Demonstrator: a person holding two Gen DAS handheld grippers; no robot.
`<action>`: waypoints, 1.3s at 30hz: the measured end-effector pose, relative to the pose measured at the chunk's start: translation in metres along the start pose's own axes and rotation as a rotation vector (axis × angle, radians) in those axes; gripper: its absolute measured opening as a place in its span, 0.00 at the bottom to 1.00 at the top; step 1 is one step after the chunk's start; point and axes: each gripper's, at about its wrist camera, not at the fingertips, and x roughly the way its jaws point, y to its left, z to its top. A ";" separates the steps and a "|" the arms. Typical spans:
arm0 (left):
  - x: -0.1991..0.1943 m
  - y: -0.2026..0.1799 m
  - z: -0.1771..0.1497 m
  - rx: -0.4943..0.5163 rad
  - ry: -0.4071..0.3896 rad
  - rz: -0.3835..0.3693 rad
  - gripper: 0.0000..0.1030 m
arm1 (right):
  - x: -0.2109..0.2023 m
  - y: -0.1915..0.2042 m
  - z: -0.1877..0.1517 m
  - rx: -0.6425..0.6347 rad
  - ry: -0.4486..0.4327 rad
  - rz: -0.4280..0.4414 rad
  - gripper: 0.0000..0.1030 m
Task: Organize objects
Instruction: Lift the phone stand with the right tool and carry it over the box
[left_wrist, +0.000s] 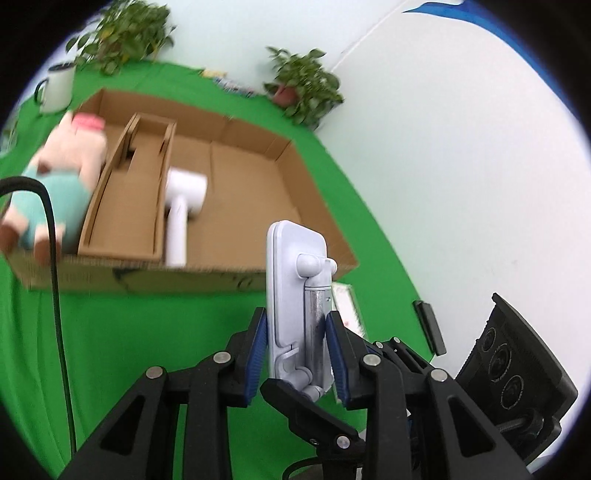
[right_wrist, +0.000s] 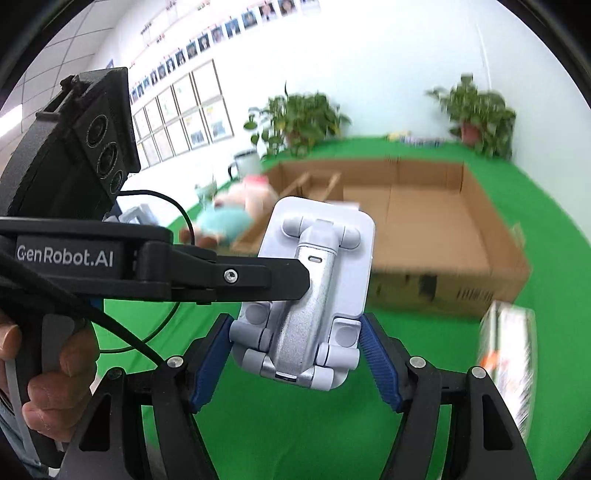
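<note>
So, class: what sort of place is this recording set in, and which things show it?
Probably an office or lab set up for recording: a green cloth covers the table, rows of framed notices hang on the wall, and potted plants line the back.

Office: wall of framed notices

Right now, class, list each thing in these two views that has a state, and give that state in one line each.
Phone stand: folded flat, lifted off the cloth, gripped by both grippers.
Left gripper: shut on the stand's thin edges.
Right gripper: shut on the stand's wide sides.
Box: open-topped.
Hair dryer: lying in the box.
Plush toy: lying at the box's left end.
Mug: upright.
</note>
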 end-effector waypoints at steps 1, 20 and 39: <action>-0.003 -0.004 0.005 0.015 -0.011 -0.004 0.29 | -0.003 0.000 0.007 -0.004 -0.016 -0.008 0.65; 0.008 -0.026 0.107 0.102 -0.056 -0.040 0.29 | 0.008 -0.024 0.110 -0.009 -0.092 -0.075 0.65; 0.090 0.030 0.119 -0.039 0.133 -0.005 0.29 | 0.112 -0.085 0.112 0.119 0.151 -0.027 0.65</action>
